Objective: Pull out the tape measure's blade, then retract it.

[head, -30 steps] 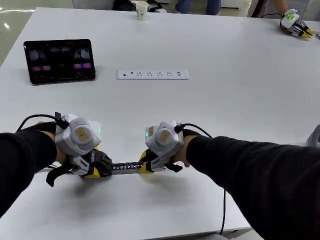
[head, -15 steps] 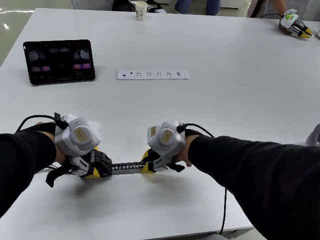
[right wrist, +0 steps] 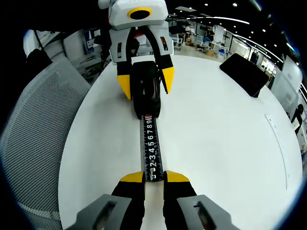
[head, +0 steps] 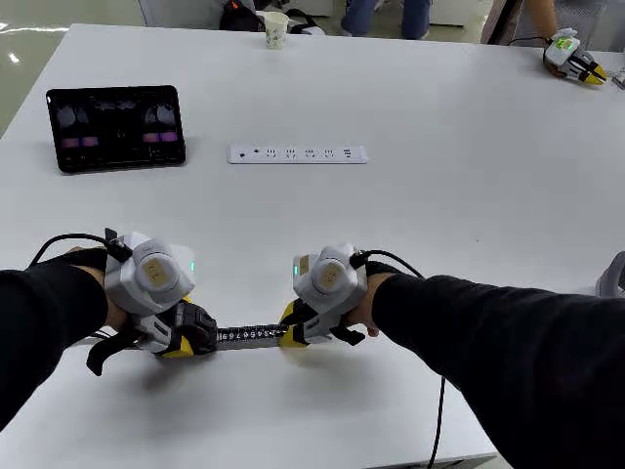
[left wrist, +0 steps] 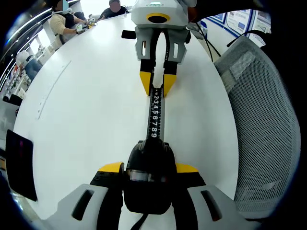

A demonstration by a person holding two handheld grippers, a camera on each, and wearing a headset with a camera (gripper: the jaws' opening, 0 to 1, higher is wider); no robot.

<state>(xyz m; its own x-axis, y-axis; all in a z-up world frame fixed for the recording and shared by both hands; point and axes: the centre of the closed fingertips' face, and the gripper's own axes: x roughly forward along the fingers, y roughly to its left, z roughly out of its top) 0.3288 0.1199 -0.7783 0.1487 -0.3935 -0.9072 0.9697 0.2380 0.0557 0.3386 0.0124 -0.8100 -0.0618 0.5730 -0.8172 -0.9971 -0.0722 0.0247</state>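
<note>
A black tape measure case (head: 198, 325) rests on the white table (head: 410, 205) near its front edge, and my left gripper (head: 182, 341) is shut on it. From the case a short length of numbered blade (head: 249, 334) runs right to my right gripper (head: 291, 336), shut on the blade's tip. The left gripper view has the case (left wrist: 148, 179) between the yellow-tipped fingers of my left gripper (left wrist: 148, 167), with the blade (left wrist: 154, 115) running to the right gripper (left wrist: 154, 85). In the right gripper view my right gripper (right wrist: 153, 177) pinches the blade (right wrist: 149, 146); the case (right wrist: 145, 88) lies beyond.
A dark tablet (head: 115, 125) stands at the back left, a white power strip (head: 298, 154) lies mid-table and a paper cup (head: 276, 27) stands at the far edge. Another gripper set (head: 571, 54) lies far right. A grey mesh chair (left wrist: 259, 120) sits behind the front edge.
The right gripper has drawn slightly to the right, away from the case, so a little more blade shows between the grippers. The head camera has tilted a bit.
</note>
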